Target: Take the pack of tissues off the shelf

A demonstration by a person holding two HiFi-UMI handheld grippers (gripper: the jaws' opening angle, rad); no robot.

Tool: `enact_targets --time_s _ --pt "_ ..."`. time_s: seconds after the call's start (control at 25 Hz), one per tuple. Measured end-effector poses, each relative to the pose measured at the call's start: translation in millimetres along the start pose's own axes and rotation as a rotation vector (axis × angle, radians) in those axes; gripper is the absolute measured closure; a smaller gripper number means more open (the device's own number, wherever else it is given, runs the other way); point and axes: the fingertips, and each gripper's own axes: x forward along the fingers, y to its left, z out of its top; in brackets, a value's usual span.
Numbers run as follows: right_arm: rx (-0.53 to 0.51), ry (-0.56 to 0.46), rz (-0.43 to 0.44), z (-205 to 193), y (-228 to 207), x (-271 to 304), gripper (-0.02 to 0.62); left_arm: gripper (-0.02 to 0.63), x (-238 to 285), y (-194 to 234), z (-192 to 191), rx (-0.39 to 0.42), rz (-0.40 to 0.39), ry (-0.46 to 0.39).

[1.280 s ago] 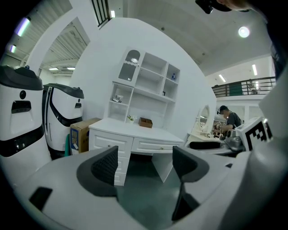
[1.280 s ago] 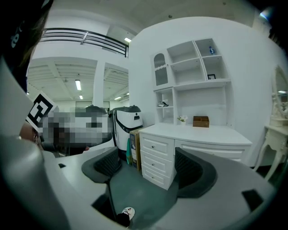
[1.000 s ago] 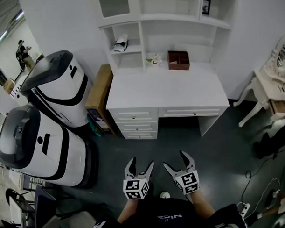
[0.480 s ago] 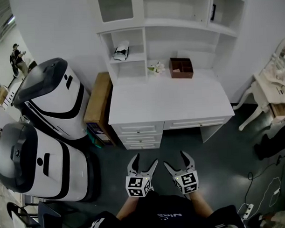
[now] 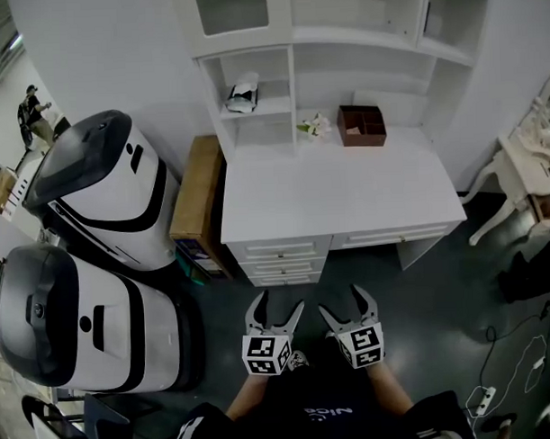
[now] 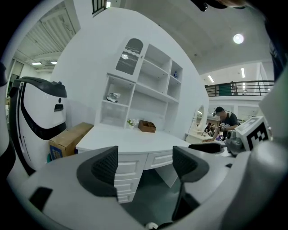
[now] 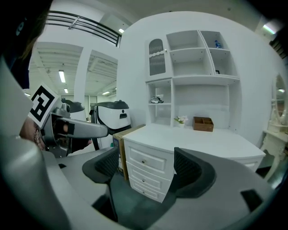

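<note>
White desk (image 5: 337,189): used as the reference for everything below. Three drawers are stacked down its left front and one wider drawer sits at the right front. The top is mostly bare.
Shelf unit (image 5: 341,41): also white, stood on the back edge of the desk and split into open cubbies.
Pack of tissues (image 5: 243,92): parked in the small left cubby above the desk's back left corner, one shelf up from the desktop. It's white with a dark patch and laid a bit askew. Nothing is touching it.
Wooden box (image 5: 362,125): brown and divided inside, set on the desk at the back, right of centre.
Flowers (image 5: 314,124): a small white sprig, placed at the back of the desk, near its middle.
Cardboard box (image 5: 198,194): tucked against the desk's left side, down on the floor.
Two machines (image 5: 103,184): big rounded white-and-black units, lined up further out from the desk's left side, one nearer the wall and one nearer the camera.
Left gripper (image 5: 278,302): held low over the dark floor in front of the desk's drawers, well apart from the desk. The jaws are spread wide with nothing caught between them.
Right gripper (image 5: 341,302): held in front of the desk too, toward its right half and equally far back. The jaws are spread the same way and nothing is gripped.
Tissues vs grippers: well apart, with the whole desk top lying in between.
</note>
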Motion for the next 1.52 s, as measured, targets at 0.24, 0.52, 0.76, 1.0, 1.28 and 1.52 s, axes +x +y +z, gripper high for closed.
enact_targets --time_s 0.24,0.52,0.76,1.0,1.28,1.52 --pt "0.003 0.004 0.024 12.6 -6.1 22.8 0.218 0.229 11.7 21.9 -4.8 -0.025 0.056 0.019" --pt "-0.009 0.008 0.091 25.9 -35.2 78.6 0.219 0.229 49.9 49.1 5.7 -0.049 0.133 0.018" --pt "-0.030 0.004 0.174 56.0 -66.8 146.1 0.221 0.229 98.3 78.2 30.8 -0.071 0.202 0.013" --pt "-0.080 -0.026 0.273 97.6 -99.1 208.1 0.224 0.229 150.9 99.3 65.0 -0.077 0.272 -0.022" --pt "-0.119 -0.021 0.367 116.7 -127.4 256.7 0.224 0.229 204.8 114.2 84.7 -0.083 0.328 -0.028" --pt "-0.121 -0.018 0.394 127.0 -150.7 284.1 0.227 0.229 238.7 126.3 97.9 -0.086 0.365 -0.040"
